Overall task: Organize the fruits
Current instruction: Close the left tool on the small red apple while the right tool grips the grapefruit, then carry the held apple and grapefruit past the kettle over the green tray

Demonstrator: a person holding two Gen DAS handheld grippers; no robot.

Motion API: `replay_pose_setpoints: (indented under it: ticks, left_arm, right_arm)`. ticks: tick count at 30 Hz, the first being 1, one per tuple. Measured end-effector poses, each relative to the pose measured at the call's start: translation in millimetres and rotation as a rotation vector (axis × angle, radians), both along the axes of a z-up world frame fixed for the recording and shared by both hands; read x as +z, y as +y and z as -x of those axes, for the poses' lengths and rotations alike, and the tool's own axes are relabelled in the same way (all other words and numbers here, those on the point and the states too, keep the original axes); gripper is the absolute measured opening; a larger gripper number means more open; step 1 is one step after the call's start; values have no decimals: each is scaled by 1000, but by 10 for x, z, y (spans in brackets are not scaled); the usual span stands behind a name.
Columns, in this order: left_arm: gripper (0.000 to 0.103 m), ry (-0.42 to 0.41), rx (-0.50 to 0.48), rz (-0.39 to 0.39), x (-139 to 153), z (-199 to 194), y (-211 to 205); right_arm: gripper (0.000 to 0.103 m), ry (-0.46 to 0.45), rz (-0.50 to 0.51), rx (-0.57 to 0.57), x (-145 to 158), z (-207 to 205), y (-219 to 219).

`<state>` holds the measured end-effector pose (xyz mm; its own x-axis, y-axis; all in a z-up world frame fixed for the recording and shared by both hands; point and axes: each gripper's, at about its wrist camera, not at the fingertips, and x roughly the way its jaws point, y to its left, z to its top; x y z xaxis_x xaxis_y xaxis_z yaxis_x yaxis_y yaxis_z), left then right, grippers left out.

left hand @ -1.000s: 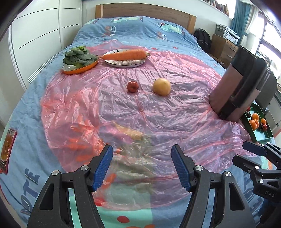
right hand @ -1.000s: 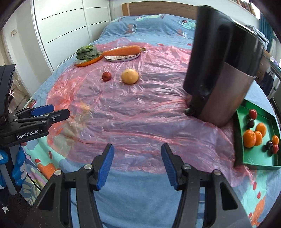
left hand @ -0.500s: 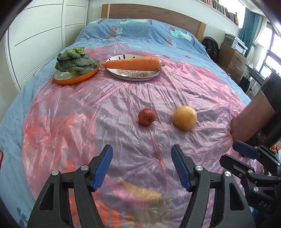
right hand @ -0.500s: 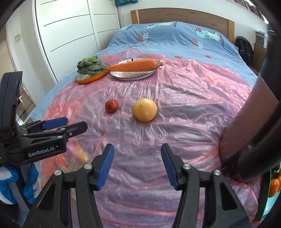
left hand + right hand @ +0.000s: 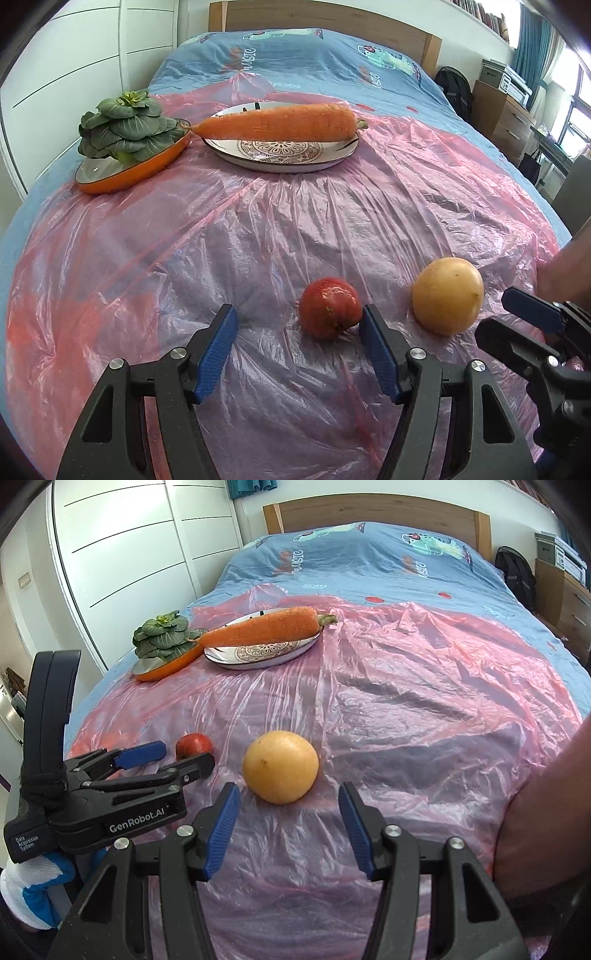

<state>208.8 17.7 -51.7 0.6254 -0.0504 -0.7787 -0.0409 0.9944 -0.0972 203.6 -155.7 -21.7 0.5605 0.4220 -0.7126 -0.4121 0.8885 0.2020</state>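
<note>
Both grippers gape wide, holding nothing. The left gripper (image 5: 297, 325) nearly brackets the small red round fruit (image 5: 330, 307), off-centre — beside it, the large yellow round fruit (image 5: 280, 767) faces the right gripper (image 5: 289, 800). On slippery pink plastic sheeting (image 5: 332, 221), a clipped fruit might roll away.

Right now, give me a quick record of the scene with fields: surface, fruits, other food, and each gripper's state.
surface: bed covered by a pink plastic sheet
fruits: red fruit and yellow fruit, side by side on the sheet
other food: carrot lying across a patterned plate; leafy greens in an orange dish
left gripper: open, red fruit just ahead, near its right finger
right gripper: open, yellow fruit just ahead, centred
held: nothing
</note>
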Motion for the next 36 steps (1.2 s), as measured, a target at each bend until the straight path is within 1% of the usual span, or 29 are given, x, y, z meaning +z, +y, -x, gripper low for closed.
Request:
replay_pose_setpoints:
  ticks: [7,10,14,18,23,31,36]
  left_arm:
    - [57,-19,-7,39,-64,-30,63]
    - [57,-27,-6,63,-88,-32,94]
    - [53,-35,1,76,-104,-28,118]
    - [49,-49,6,77,-113,-15,122]
    - [38,-56,19,99,-115,0,178]
    - [28,-58,29,109,-115,21,205]
    - [27,-59,28,110,-113,25,212]
  right_arm:
    - [85,15,11,1,-158,-206,191]
    - [85,23,11,-3,-249,-238,224]
    - [84,12,16,-14,-330,-261,240]
    - [84,-2,30,-18,-357,-278,271]
    - [82,-9,21,-24,-370,-280,254]
    - [81,-22,10,-25,-374,-261,235]
    - [81,-28,2,-26,-371,-250,221]
